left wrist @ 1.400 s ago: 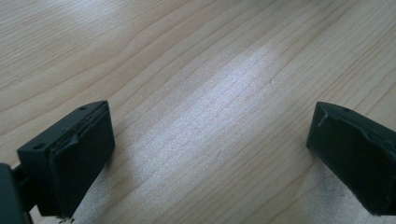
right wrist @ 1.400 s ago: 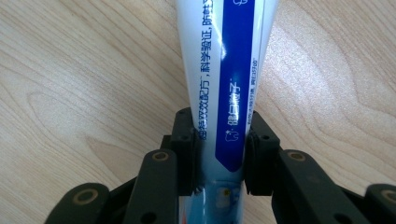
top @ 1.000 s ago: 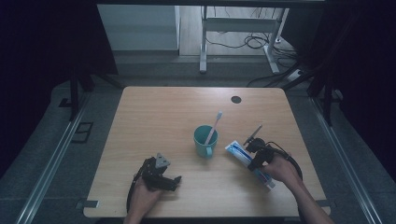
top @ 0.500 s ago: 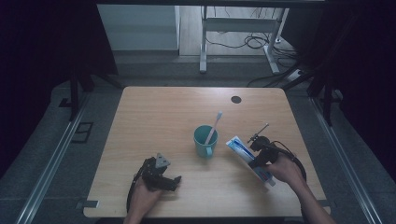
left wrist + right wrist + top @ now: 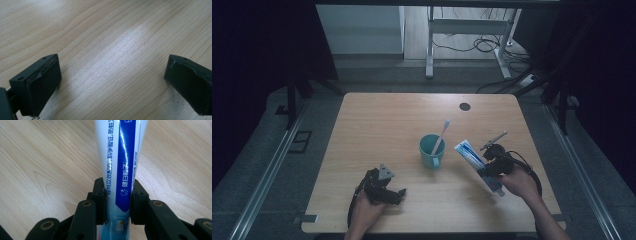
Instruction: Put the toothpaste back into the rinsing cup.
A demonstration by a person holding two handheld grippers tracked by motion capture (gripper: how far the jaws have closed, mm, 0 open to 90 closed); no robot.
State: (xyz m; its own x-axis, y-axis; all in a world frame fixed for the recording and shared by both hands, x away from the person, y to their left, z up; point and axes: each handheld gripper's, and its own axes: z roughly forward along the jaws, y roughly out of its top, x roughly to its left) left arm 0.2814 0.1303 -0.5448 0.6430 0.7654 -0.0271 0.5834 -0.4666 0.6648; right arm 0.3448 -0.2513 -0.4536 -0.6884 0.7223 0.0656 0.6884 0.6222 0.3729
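Note:
A white and blue toothpaste tube [image 5: 471,156] [image 5: 121,165] is pinched across its body by my right gripper [image 5: 488,170] [image 5: 117,200], shut on it at the right of the wooden table [image 5: 387,120]. The tube's flat end points toward a teal cup [image 5: 431,150] at the table's middle, and a white toothbrush [image 5: 440,134] stands in that cup. My left gripper [image 5: 395,194] [image 5: 110,85] rests open near the front left edge, its jaws wide apart over bare wood.
A small dark round cap [image 5: 465,106] sits in the table top at the back right. Beyond the far edge stand a metal frame leg [image 5: 429,45] and floor cables [image 5: 482,45]. Dark rails run along both sides of the table.
My right gripper has shifted the toothpaste tube slightly, tilting its flat end up and closer to the cup. The left gripper has stayed in place.

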